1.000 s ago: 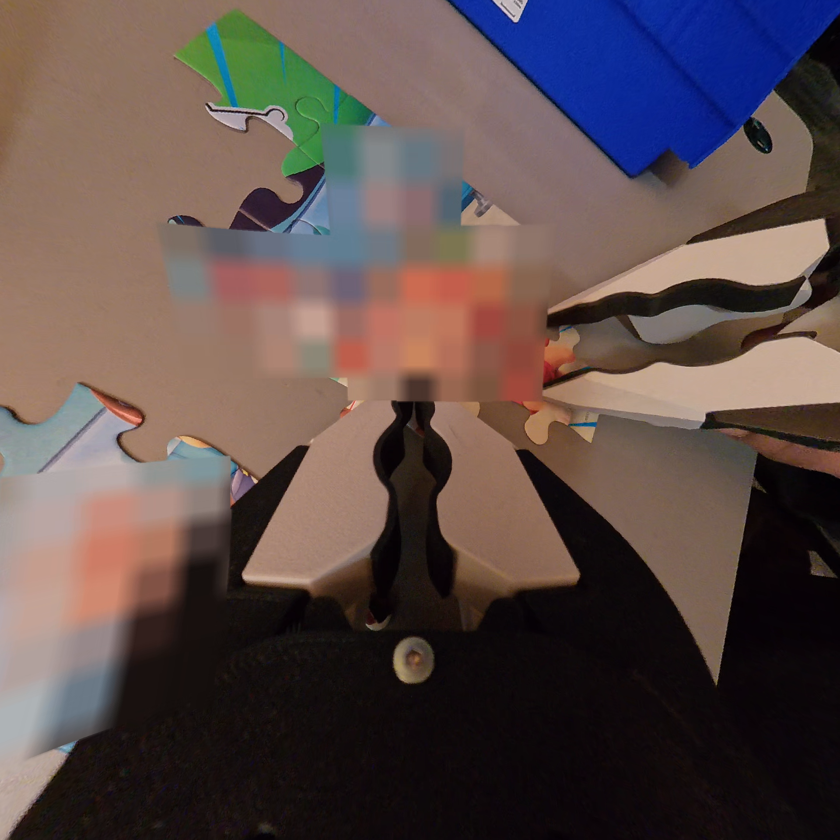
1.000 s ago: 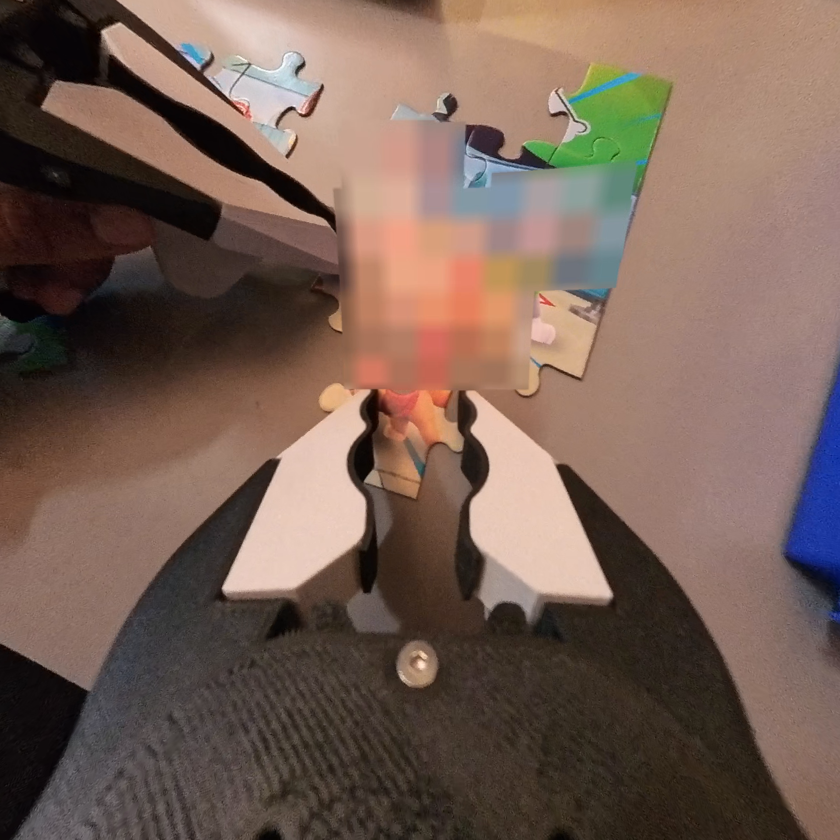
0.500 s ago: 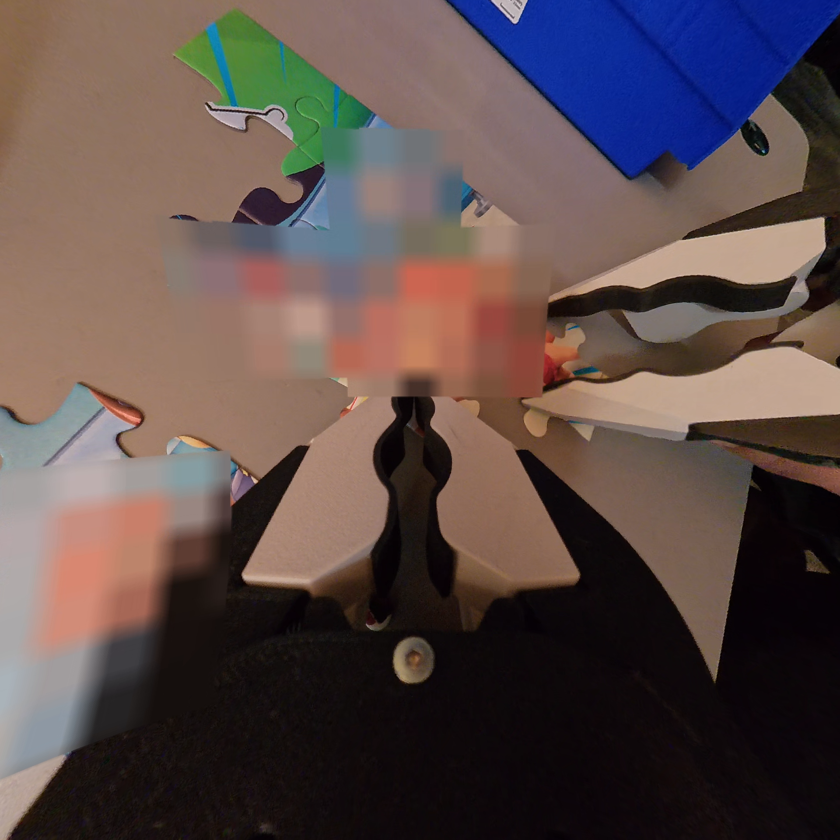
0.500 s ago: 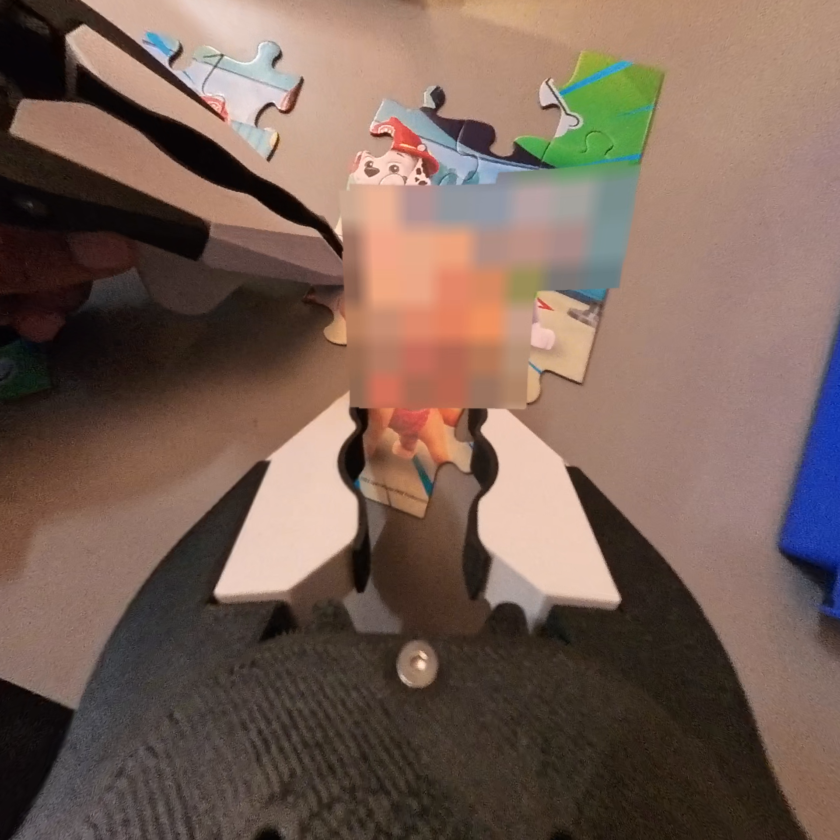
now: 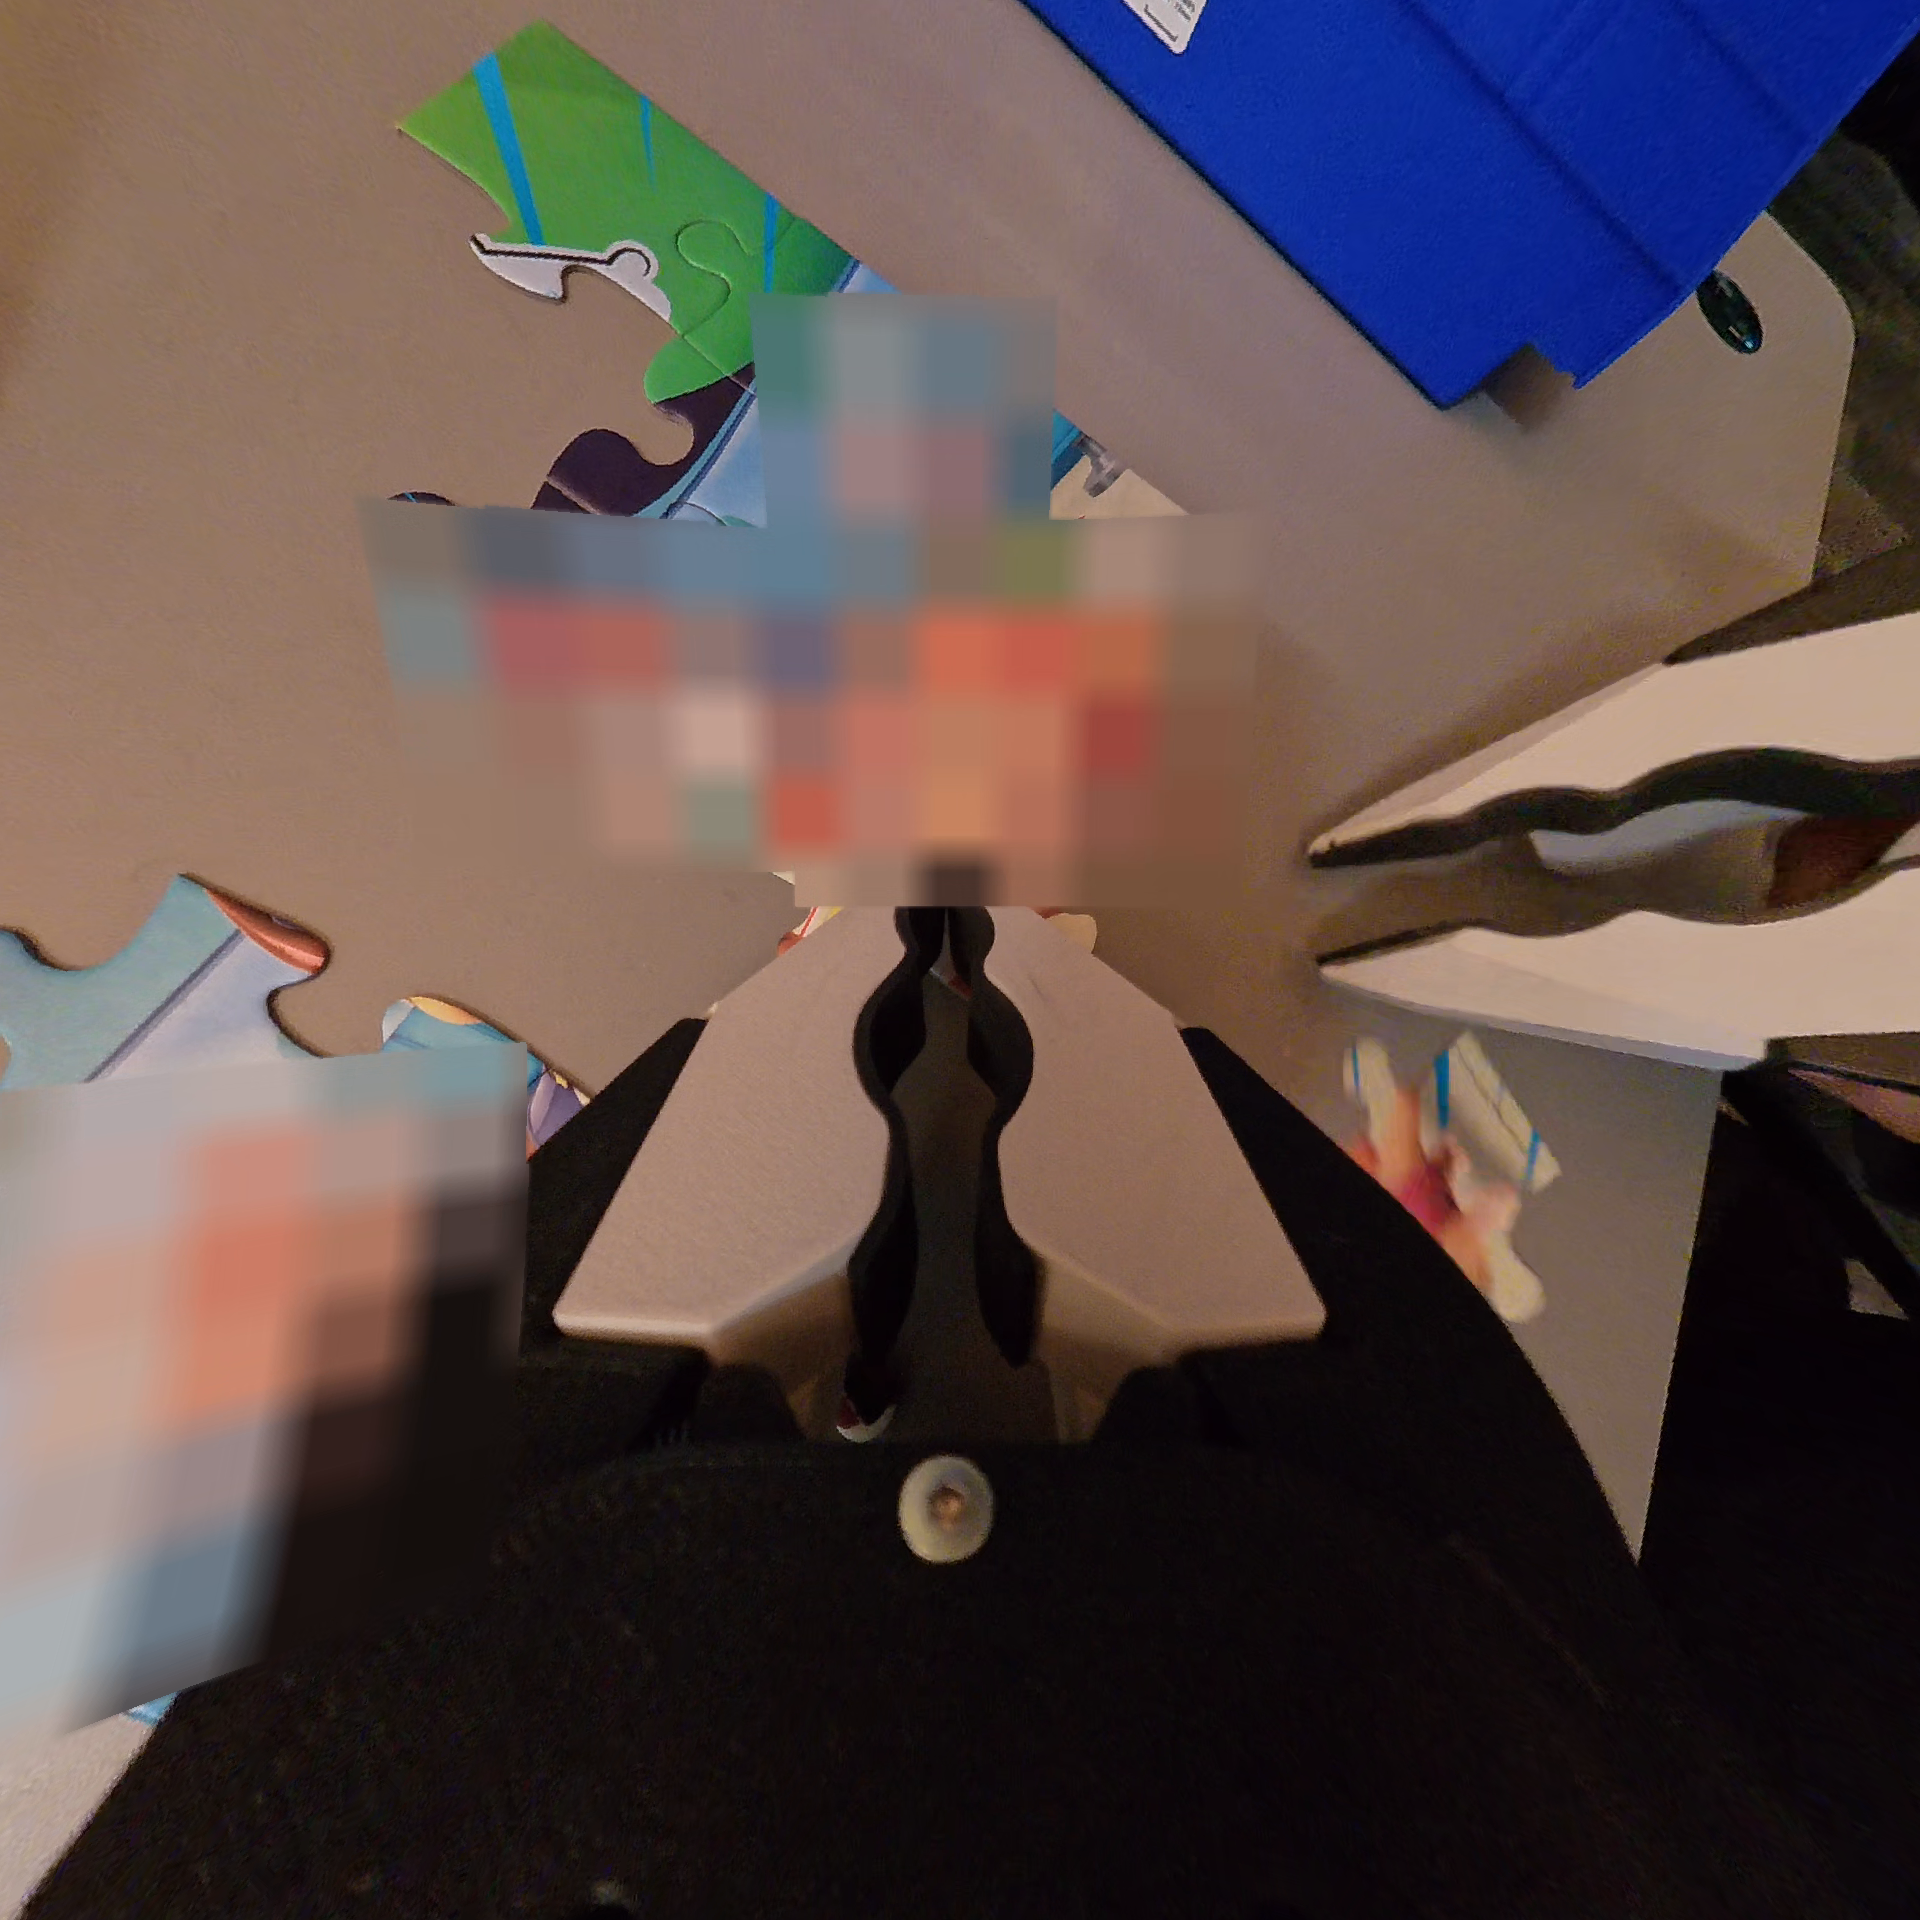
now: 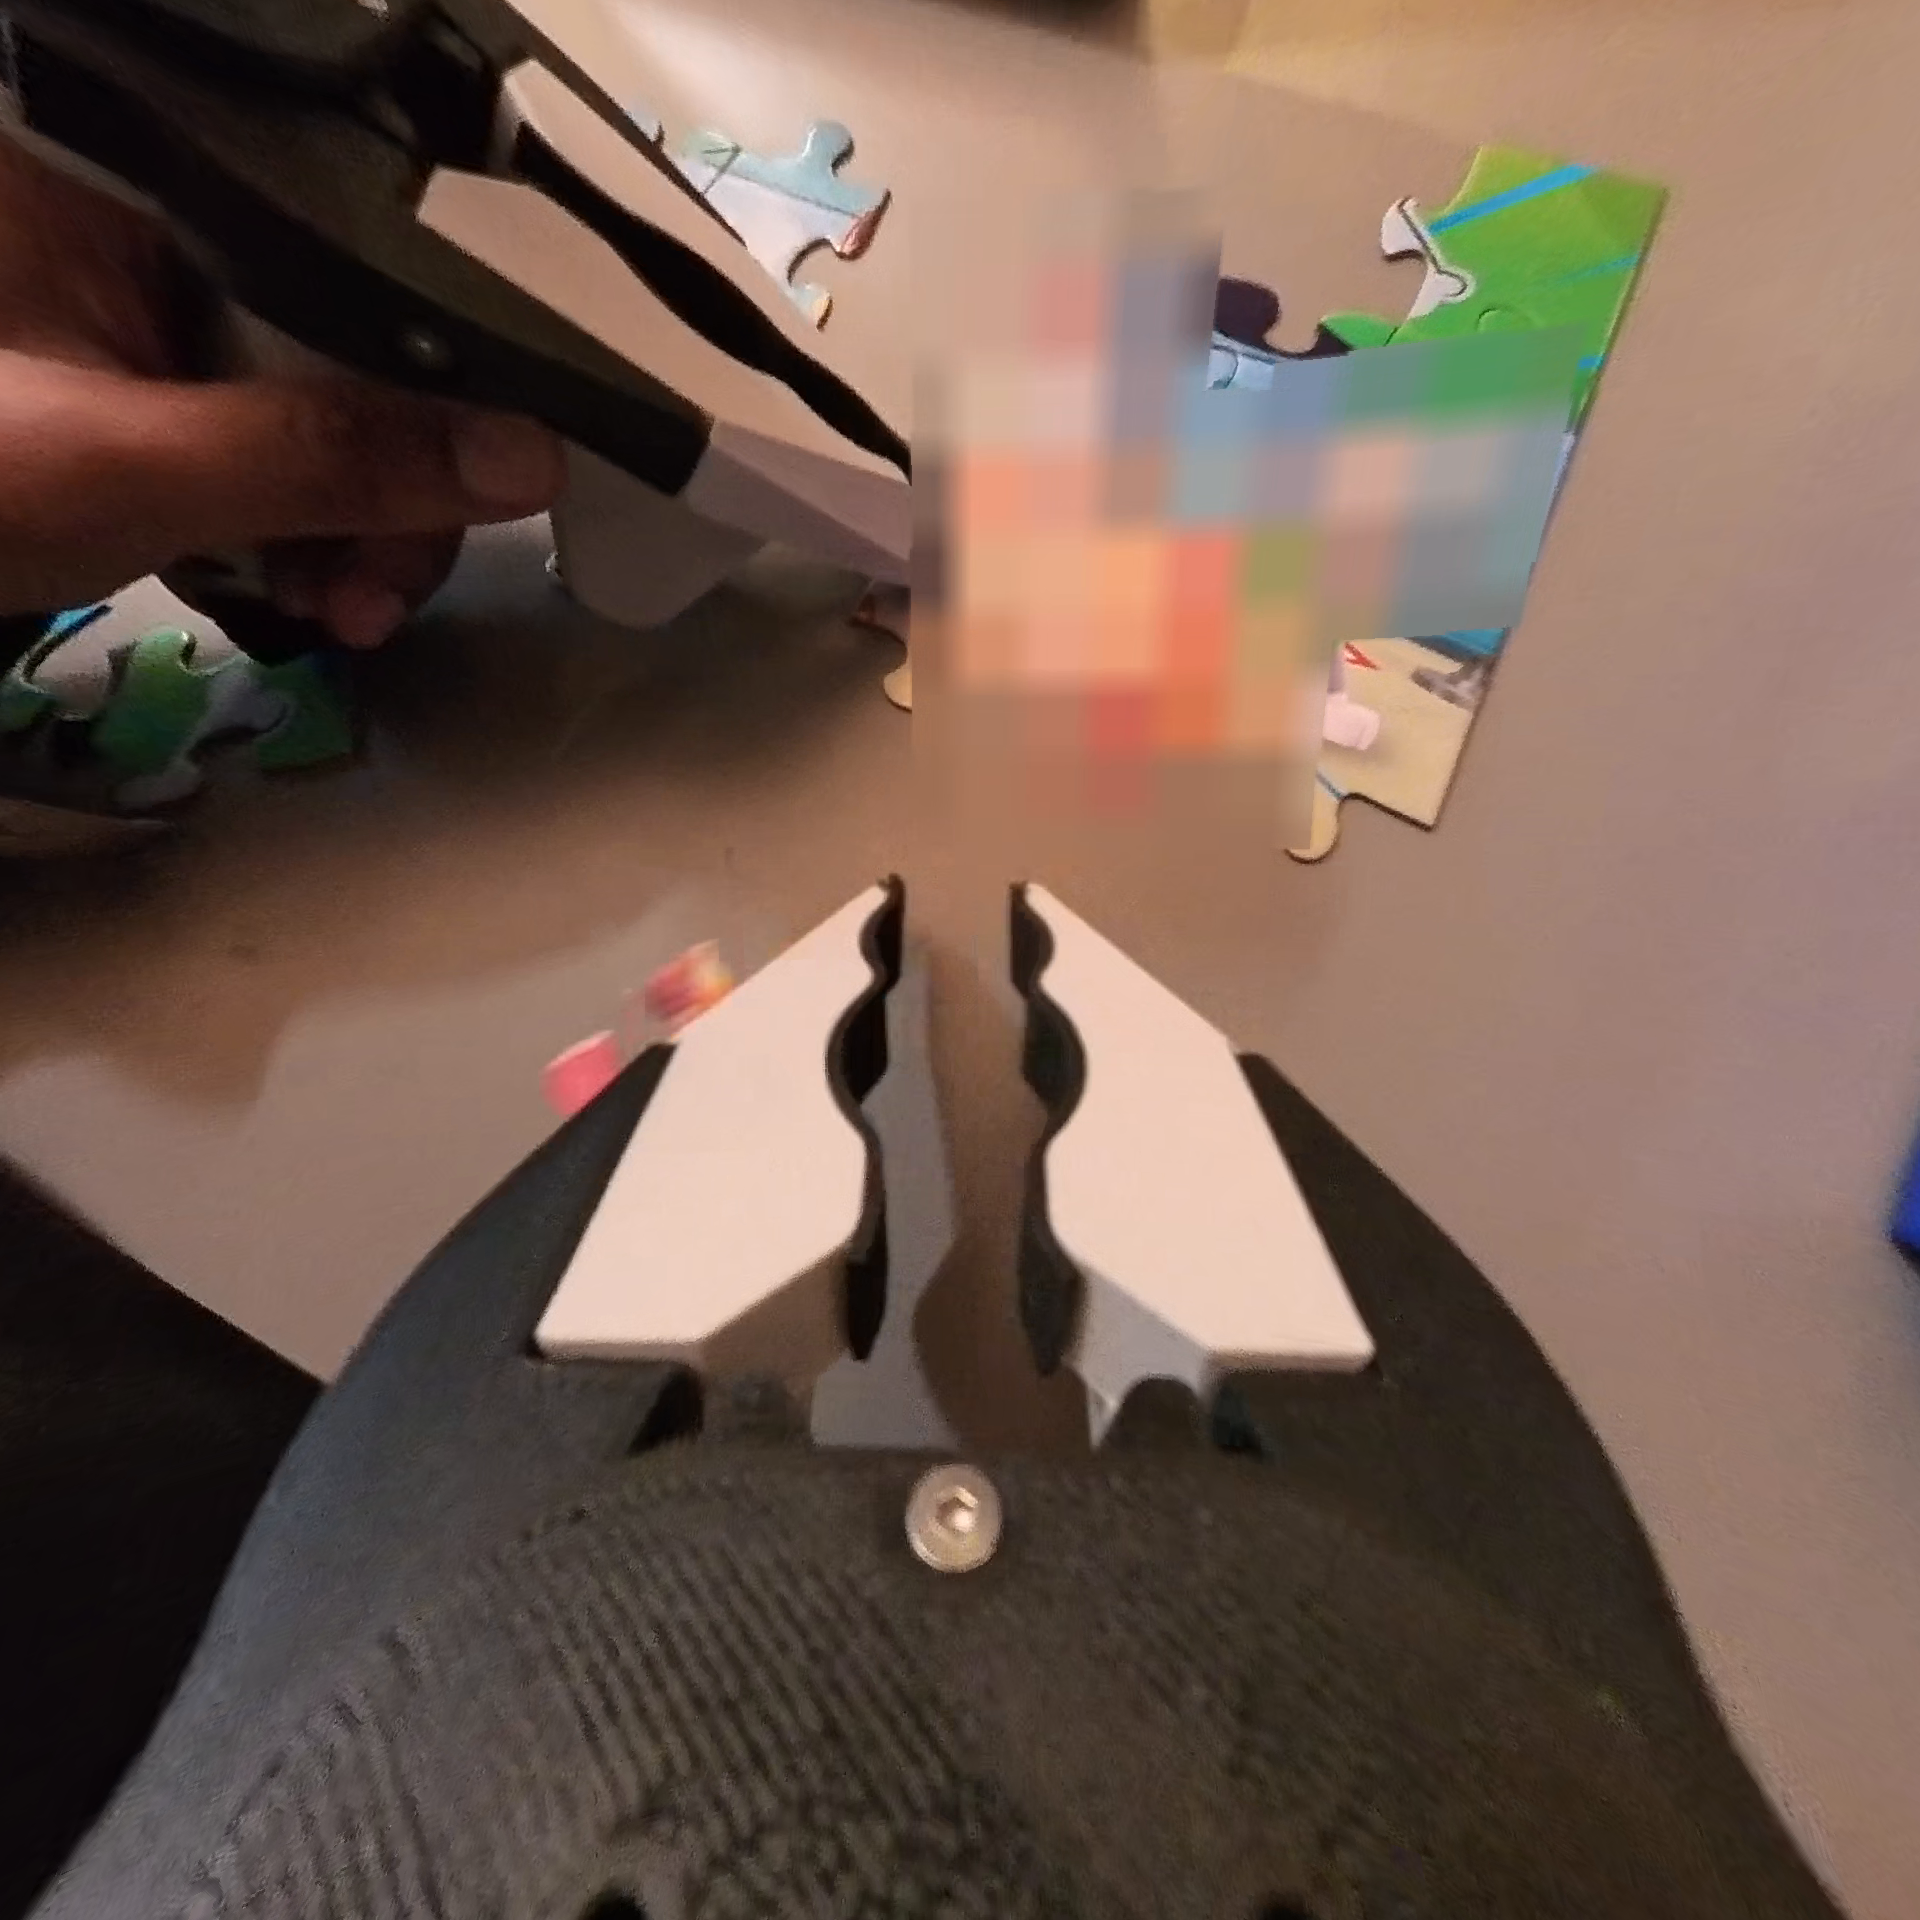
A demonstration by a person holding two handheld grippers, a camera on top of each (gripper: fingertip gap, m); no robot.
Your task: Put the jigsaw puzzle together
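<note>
A partly joined picture puzzle [image 5: 582, 187] lies on the brown table [image 5: 208, 520]; it also shows in the right wrist view [image 6: 1538, 260]. My left gripper [image 5: 945, 920] is shut, its tips at the puzzle's near edge, with nothing plainly between the pads. It shows at the upper left of the right wrist view [image 6: 831, 416]. My right gripper [image 6: 956, 894] is open by a narrow gap with only bare table between its fingers. A loose, blurred puzzle piece [image 6: 681, 982] with pink and red sits just left of its left finger. The piece also shows in the left wrist view [image 5: 1455, 1174], below the right gripper [image 5: 1320, 904].
A blue box [image 5: 1455, 156] stands at the table's far corner. A loose light-blue piece [image 5: 156, 987] lies left of the left gripper. Green pieces [image 6: 177, 707] lie under the hand [image 6: 208, 468] that holds the left gripper. The table's edge [image 5: 1662, 1351] runs close by on the right. Across from one pair of fingers to the other is roughly 7 cm.
The pink-and-red piece lay between my right gripper's open fingers at the puzzle's edge. Now that gripper has drawn back and narrowed; the piece is outside its fingers. The left gripper has stayed shut.
</note>
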